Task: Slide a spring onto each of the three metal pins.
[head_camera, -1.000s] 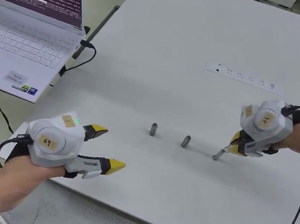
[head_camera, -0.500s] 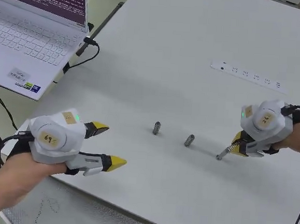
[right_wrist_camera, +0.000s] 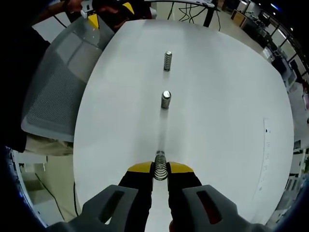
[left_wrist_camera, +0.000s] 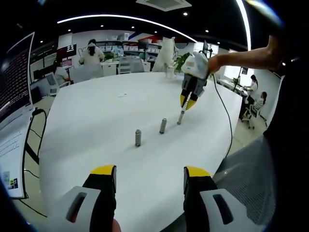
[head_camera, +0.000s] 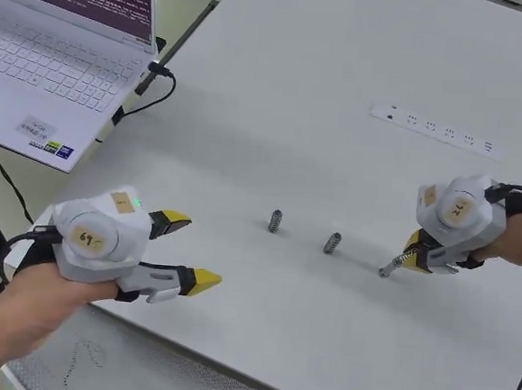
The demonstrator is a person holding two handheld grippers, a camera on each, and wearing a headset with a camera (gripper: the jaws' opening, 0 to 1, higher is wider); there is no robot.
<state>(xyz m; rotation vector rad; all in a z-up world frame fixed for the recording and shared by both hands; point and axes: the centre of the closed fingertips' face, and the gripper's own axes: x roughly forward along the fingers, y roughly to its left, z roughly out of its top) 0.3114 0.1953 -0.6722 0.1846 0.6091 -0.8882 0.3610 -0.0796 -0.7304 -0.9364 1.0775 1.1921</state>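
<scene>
Two metal pins stand upright mid-table, each wearing a spring: the left pin [head_camera: 276, 221] [right_wrist_camera: 167, 60] and the middle pin [head_camera: 332, 243] [right_wrist_camera: 165, 99]. A third pin [head_camera: 387, 268] leans with its tip on the table. The spring [right_wrist_camera: 160, 170] on its upper end is pinched by my right gripper [head_camera: 411, 254] [right_wrist_camera: 160, 169], which is shut on it. My left gripper [head_camera: 189, 249] [left_wrist_camera: 149, 175] hovers open near the table's front-left edge, with nothing between its yellow-tipped fingers. In the left gripper view, the right gripper [left_wrist_camera: 189, 100] shows far ahead.
An open laptop [head_camera: 56, 43] sits at the far left, its black cable [head_camera: 147, 91] trailing over the table edge. A white power strip [head_camera: 438, 132] lies at the back right. The table's front edge [head_camera: 256, 375] runs just below the left gripper.
The head camera has shifted slightly, so the whole picture has moved. Both grippers and the pins stand as before.
</scene>
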